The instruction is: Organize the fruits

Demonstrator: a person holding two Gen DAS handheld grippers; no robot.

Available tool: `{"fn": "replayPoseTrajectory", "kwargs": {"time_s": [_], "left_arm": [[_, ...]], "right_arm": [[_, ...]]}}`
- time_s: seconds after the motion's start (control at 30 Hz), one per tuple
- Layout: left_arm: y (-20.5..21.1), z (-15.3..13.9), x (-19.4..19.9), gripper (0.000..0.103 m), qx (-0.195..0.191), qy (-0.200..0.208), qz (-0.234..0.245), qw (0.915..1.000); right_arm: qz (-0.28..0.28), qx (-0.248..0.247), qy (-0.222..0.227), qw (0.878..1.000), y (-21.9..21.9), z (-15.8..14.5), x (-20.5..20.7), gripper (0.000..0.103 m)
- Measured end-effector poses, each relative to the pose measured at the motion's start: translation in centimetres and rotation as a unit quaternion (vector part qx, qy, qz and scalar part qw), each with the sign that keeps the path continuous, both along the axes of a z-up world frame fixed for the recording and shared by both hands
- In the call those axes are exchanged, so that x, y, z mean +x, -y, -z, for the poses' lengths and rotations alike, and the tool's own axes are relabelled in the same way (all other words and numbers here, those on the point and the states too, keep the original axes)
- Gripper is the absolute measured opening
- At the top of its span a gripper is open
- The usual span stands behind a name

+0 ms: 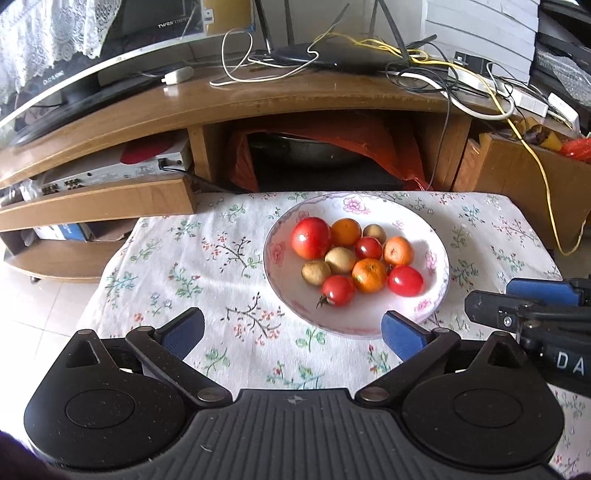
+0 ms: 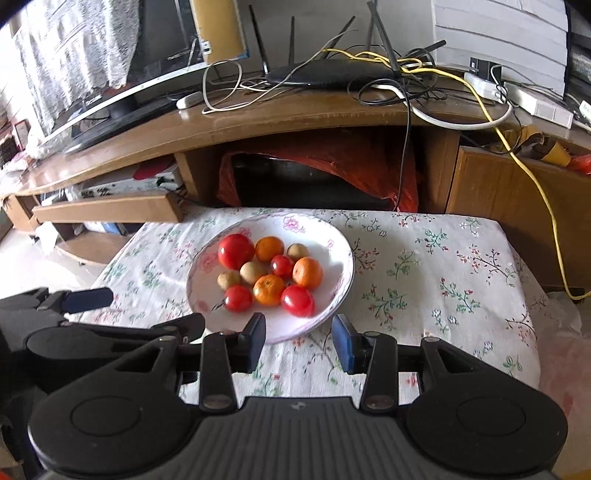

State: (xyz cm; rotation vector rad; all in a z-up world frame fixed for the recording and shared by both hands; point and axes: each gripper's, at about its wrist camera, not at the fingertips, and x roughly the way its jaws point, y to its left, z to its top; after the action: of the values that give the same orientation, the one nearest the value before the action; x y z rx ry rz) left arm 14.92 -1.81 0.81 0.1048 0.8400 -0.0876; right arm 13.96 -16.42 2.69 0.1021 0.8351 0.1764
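Nine fruits piled in plate [image 1: 277, 254]; we hover left gripper [image 1: 291, 332] wide apart, right gripper [image 2: 299, 341] parted, both empty; sorting unstarted, next pick one fruit.

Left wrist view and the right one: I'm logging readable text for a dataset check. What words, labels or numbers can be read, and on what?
"DA" in white letters: on the black body of the right gripper, cut off at the frame edge.
Monitor bezel: a brand word, too blurred to read.
Dark screen: mirrored characters, not legible.
Silver device on the shelf: fine print by its sockets, too small.
Plate and tablecloth: flowers only, no text.
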Motion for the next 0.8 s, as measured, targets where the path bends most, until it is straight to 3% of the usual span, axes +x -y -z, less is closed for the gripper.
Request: {"fn": "replayPoseTrajectory", "kwargs": {"time_s": [0.8], "left_arm": [[-0.8, -0.5, -4.9, 0.103, -0.027, 0.001, 0.007, 0.9996]], "right_arm": [[0.01, 0.008, 0.005, 1.0, 0.5, -0.7, -5.3, 0.055]]}}
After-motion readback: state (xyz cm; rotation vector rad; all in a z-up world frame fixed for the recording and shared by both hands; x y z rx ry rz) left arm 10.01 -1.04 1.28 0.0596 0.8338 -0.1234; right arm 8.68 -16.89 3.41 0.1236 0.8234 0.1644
